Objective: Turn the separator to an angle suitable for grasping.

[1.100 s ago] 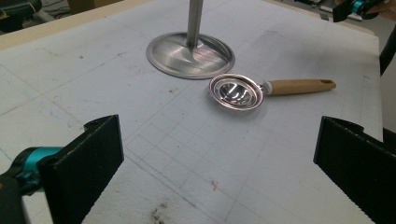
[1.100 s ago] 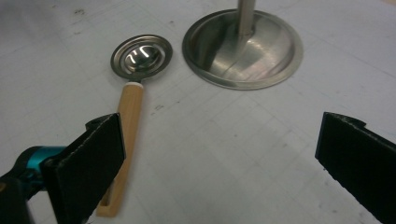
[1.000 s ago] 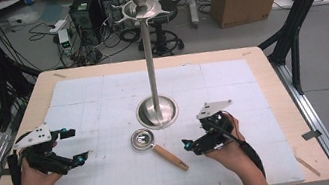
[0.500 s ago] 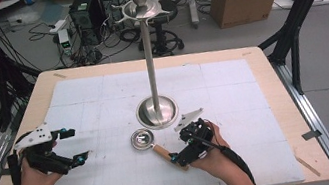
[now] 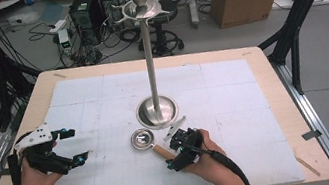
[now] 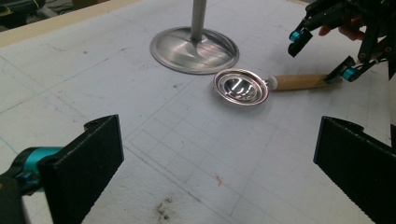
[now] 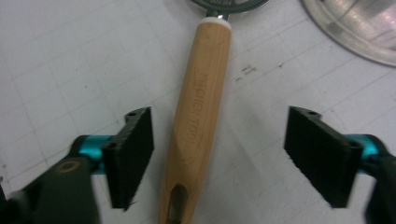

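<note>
A small metal strainer [image 5: 142,139] with a wooden handle [image 5: 160,150] lies flat on the white mat, just in front of the stand's base. My right gripper [image 5: 170,153] is low over the handle's end. In the right gripper view the handle [image 7: 201,107] runs between the two pads with a gap on each side. The jaws have just been closing, and the pads do not touch the wood. My left gripper [image 5: 76,146] rests open at the mat's left, nothing between its jaws. The left gripper view [image 6: 217,163] shows the strainer [image 6: 241,87] and the right gripper [image 6: 321,55] beyond.
A tall metal stand [image 5: 149,64] with a round base [image 5: 157,110] and hooks at the top rises from the middle of the mat, close behind the strainer. The wooden table edge [image 5: 272,84] frames the mat. Cables and boxes lie on the floor beyond.
My right gripper has moved left and down to the strainer's handle, and its jaws have narrowed around it. The left gripper has stayed in place.
</note>
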{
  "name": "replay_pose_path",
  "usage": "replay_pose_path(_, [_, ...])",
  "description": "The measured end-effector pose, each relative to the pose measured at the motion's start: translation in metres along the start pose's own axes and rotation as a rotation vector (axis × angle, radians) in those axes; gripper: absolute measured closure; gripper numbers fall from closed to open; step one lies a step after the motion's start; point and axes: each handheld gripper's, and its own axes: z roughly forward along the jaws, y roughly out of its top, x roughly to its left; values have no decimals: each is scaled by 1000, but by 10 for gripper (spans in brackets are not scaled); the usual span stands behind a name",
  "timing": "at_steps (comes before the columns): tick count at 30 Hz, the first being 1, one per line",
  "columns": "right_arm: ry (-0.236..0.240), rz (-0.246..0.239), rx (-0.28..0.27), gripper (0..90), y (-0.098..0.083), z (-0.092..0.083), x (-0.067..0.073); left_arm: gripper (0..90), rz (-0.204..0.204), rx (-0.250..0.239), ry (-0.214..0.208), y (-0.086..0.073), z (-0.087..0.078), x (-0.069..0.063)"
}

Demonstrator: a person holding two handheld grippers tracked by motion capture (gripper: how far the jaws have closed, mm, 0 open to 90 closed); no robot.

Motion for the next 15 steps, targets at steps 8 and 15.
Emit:
replay_pose_path(8, [25, -13, 35, 433, 3, 3, 6, 21, -2, 1, 2, 0, 0, 0])
replay_pose_path(15, [20, -30, 79, 500, 5, 5, 11, 20, -3, 0, 4, 0, -1, 1])
